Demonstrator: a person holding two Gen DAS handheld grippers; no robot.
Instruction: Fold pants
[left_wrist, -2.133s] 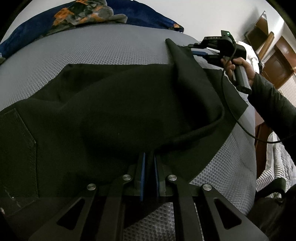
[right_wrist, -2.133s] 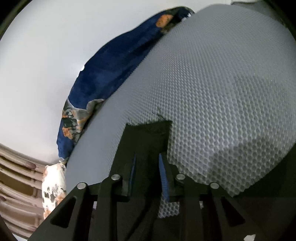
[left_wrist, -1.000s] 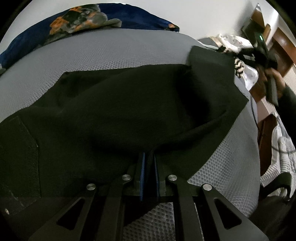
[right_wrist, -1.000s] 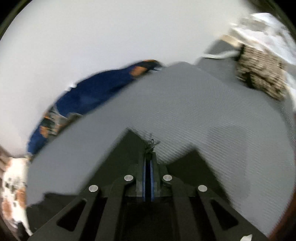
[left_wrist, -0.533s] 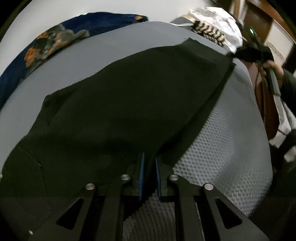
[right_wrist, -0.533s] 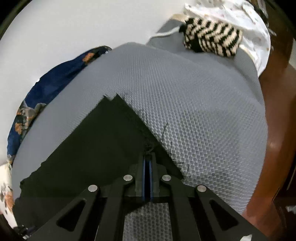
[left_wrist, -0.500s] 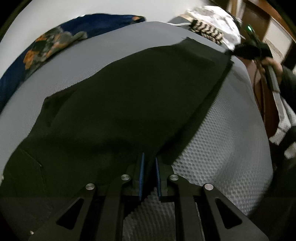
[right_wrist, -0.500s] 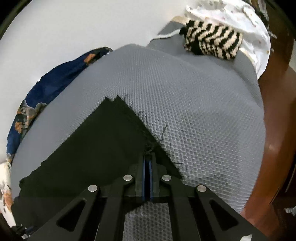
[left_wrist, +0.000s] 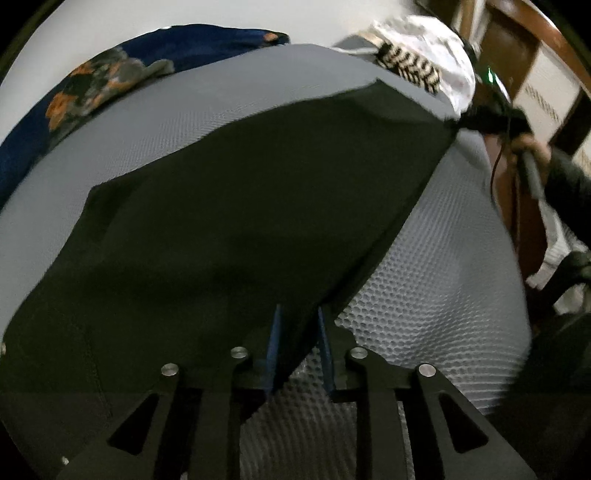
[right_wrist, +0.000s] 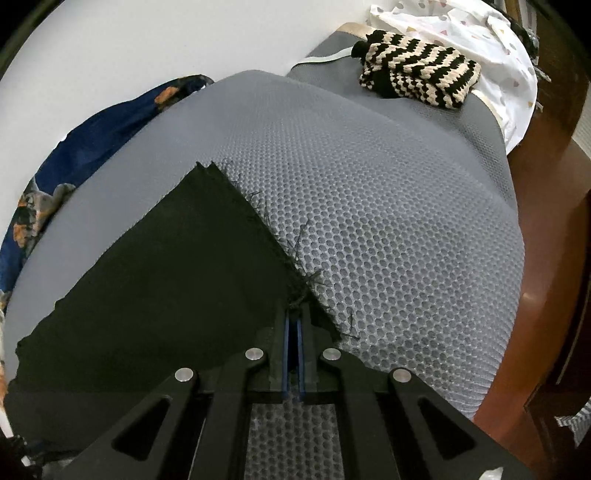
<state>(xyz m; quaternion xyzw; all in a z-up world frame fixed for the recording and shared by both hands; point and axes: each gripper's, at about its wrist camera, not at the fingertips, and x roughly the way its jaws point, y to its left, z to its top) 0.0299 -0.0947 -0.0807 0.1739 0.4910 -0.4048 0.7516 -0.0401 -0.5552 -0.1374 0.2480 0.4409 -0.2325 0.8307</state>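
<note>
Black pants (left_wrist: 236, 221) lie spread flat across a grey mesh mattress (left_wrist: 424, 295). My left gripper (left_wrist: 297, 332) has its jaws a little apart with the near edge of the pants lying between them. My right gripper (right_wrist: 294, 325) is shut on the frayed hem corner of the pants (right_wrist: 177, 277), pulled out to the right. In the left wrist view the right gripper (left_wrist: 476, 118) shows at the far right corner of the cloth, held by a hand.
A blue patterned blanket (left_wrist: 110, 77) lies along the far wall. A striped black-and-cream knit (right_wrist: 417, 77) and white cloth (right_wrist: 480, 37) sit at the mattress's far right end. A brown wooden frame (right_wrist: 546, 221) runs along the right edge.
The right gripper closed on the hem and pulled the leg out to the right, flattening the pants. The left gripper's jaws have parted slightly since half a second ago.
</note>
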